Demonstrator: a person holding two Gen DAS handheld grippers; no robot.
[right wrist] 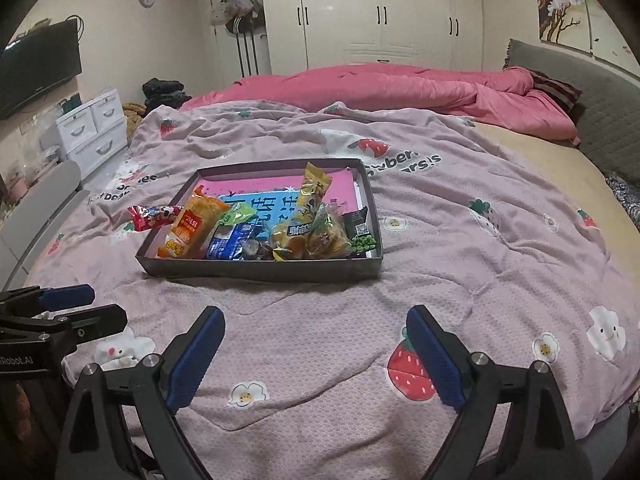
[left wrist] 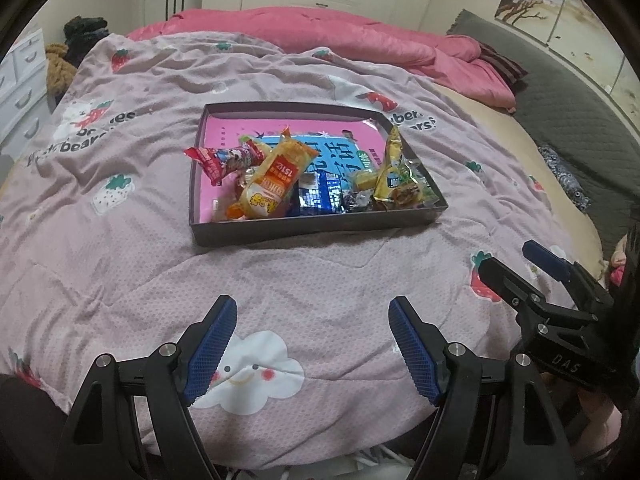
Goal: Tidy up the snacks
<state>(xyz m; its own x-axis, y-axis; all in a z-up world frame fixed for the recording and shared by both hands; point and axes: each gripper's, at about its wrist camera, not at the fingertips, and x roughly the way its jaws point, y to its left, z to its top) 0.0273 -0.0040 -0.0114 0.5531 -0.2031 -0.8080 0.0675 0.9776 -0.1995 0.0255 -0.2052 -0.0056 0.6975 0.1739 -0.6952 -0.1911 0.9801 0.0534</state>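
A shallow dark box [left wrist: 304,230] [right wrist: 260,270] sits on the bed and holds several snack packets along its near side. Among them are an orange packet [left wrist: 276,178] [right wrist: 192,226], a blue packet [left wrist: 318,196] [right wrist: 230,242], a gold packet [left wrist: 394,160] [right wrist: 314,190] and a red packet [left wrist: 224,158] [right wrist: 154,214] that hangs over the left rim. My left gripper [left wrist: 310,350] is open and empty, above the blanket short of the box. My right gripper [right wrist: 314,358] is open and empty too; it also shows in the left wrist view [left wrist: 520,264].
The pink strawberry-print blanket [left wrist: 120,240] [right wrist: 480,260] covers the bed. A pink duvet [right wrist: 380,88] lies bunched at the far side. A grey headboard [right wrist: 580,92] is at right, white drawers [right wrist: 94,128] at left, and wardrobes [right wrist: 380,12] stand behind.
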